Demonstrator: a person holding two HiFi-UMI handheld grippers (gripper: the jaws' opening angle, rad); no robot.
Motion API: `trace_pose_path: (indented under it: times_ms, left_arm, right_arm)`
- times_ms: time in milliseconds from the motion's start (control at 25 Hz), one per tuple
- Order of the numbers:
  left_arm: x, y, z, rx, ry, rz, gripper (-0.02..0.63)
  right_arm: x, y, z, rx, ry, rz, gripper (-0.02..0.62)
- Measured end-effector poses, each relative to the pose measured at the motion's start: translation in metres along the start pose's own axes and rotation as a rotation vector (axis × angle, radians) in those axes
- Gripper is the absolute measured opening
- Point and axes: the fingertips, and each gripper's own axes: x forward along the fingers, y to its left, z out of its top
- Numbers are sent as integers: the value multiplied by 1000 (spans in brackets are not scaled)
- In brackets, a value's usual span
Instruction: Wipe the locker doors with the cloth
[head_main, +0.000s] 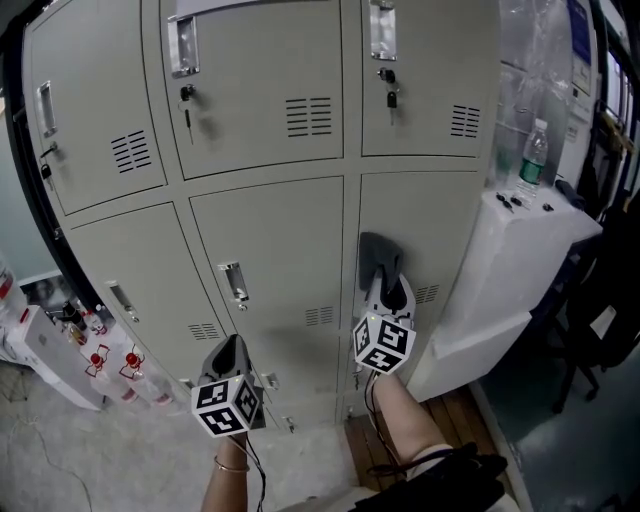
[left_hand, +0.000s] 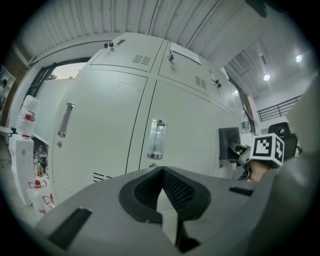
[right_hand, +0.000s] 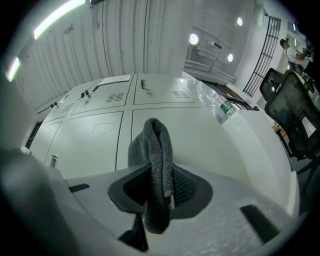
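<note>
A grey locker bank (head_main: 270, 230) is filling the view. At its lower right door (head_main: 450, 230) the right hand-held gripper (right_hand: 160, 187) is clamping the dark cloth (right_hand: 152, 150). The left hand-held gripper (left_hand: 161, 192) is hanging closed and empty nearby. Wiping seems underway, with most doors likely remaining.

Head view's top edge crops upper locker doors (head_main: 250, 100).

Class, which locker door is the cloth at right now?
The lower right door, beside the white cabinet: the right claw holds the grey cloth up to it. No other door has a cloth.
</note>
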Motion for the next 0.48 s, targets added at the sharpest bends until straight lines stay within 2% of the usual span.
trace_pose_path:
  times_ms: [240,480]
  left_arm:
    - [1,2,1,2,-3,7,3]
    - [5,-2,-1,6,0,4,3]
  right_arm:
    - [4,-18,2,-5,-7,-20,78]
    - [9,-52,5,26,-21,-96,78]
